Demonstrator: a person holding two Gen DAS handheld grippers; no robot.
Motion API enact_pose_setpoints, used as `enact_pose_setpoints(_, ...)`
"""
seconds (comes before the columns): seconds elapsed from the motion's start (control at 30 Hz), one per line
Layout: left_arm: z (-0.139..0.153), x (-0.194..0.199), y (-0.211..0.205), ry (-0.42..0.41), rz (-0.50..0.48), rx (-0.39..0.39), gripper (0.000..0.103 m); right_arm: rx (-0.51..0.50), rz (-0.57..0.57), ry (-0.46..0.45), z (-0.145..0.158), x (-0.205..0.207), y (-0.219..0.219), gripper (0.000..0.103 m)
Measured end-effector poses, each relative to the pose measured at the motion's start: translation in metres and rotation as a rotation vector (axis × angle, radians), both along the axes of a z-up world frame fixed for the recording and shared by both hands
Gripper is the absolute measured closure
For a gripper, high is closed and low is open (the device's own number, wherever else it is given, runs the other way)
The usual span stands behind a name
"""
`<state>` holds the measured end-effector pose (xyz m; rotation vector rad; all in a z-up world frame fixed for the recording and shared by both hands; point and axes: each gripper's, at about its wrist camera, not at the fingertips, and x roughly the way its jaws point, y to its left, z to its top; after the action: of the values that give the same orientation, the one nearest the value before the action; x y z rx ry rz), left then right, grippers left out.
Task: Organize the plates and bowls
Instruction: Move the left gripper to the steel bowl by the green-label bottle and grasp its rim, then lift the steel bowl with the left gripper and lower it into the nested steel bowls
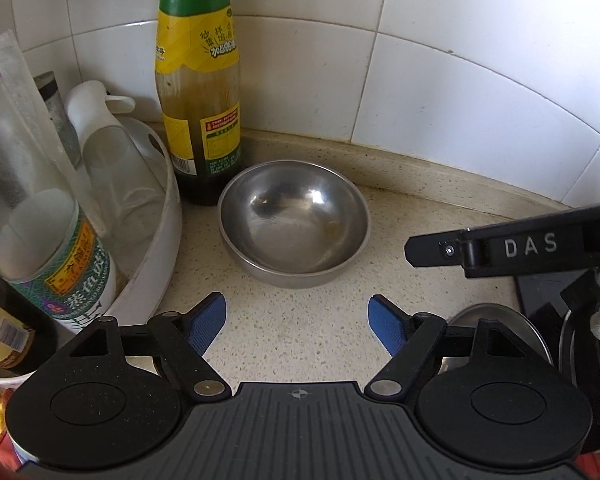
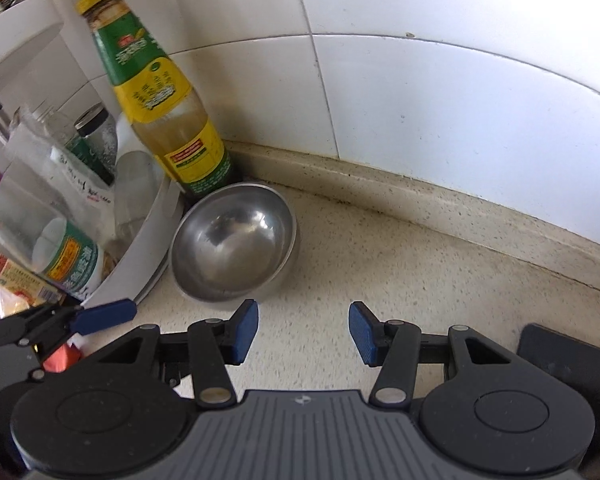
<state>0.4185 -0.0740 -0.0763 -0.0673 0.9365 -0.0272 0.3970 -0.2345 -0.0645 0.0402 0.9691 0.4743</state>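
**Shiny bowl waits in the corner**

A metal bowl point(image 1: 294, 226) sits on the speckled counter point(image 1: 300, 328), right beside a tall green and yellow bottle point(image 1: 198, 92) and a white tray point(image 1: 156, 240). The left gripper point(image 1: 296, 326) and right gripper point(image 2: 303, 332) are both open, holding nothing, near the bowl.

My left tongs point(image 1: 296, 328) pointed steeply down, jaws apart, nothing between the blue pads point(image 1: 208, 322). My right tongs point(image 2: 303, 332) tilted down too, jaws parted narrower, also empty. From the left wrist I saw the right tongs' black finger at the right edge; from the right wrist, one left blue pad point(image 2: 104, 316) at lower left.
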Motion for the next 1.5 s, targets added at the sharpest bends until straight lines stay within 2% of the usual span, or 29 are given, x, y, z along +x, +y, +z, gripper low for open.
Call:
enact_pose_setpoints(0.27, -0.007, 0.012, 0.003, 0.013, 0.037, -0.021, 0.019, 0.033, 0.002, 0.006, -0.008, 0.02, 0.003, 0.055)
enact_pose_setpoints(0.4, -0.008, 0.017, 0.012, 0.011, 0.086, -0.057, 0.019, 0.032, -0.002, 0.0, -0.011, 0.028, 0.006, 0.055)
enact_pose_setpoints(0.67, -0.014, 0.03, 0.02, 0.002, 0.168, -0.08, 0.019, 0.041, -0.022, 0.012, -0.02, 0.047, 0.005, 0.055)
enact_pose_setpoints(0.83, -0.024, 0.044, 0.028, 0.034, 0.212, -0.116, 0.021, 0.077, 0.001, 0.022, -0.023, 0.059, 0.017, 0.055)
enact_pose_setpoints(0.93, -0.029, 0.052, 0.029, 0.045, 0.214, -0.124, 0.028, 0.083, 0.019, 0.045, -0.031, 0.065, 0.026, 0.062)
enact_pose_setpoints(1.0, -0.033, 0.057, 0.029, 0.064, 0.198, -0.134, 0.037, 0.082, 0.023, 0.076, -0.038, 0.069, 0.031, 0.077)
enact_pose_setpoints(1.03, -0.036, 0.06, 0.028, 0.077, 0.191, -0.139, 0.043, 0.084, 0.023, 0.097, -0.042, 0.071, 0.032, 0.08)
enact_pose_setpoints(1.1, -0.042, 0.064, 0.027, 0.096, 0.184, -0.14, 0.046, 0.106, 0.029, 0.125, -0.049, 0.072, 0.033, 0.084)
enact_pose_setpoints(1.2, -0.048, 0.068, 0.025, 0.112, 0.168, -0.133, 0.05, 0.104, 0.038, 0.124, -0.053, 0.07, 0.035, 0.085)
enact_pose_setpoints(1.37, -0.043, 0.064, 0.018, 0.104, 0.134, -0.122, 0.048, 0.119, 0.025, 0.127, -0.051, 0.064, 0.026, 0.085)
enact_pose_setpoints(1.5, -0.031, 0.059, 0.012, 0.075, 0.115, -0.118, 0.045, 0.136, 0.016, 0.103, -0.037, 0.058, 0.02, 0.085)
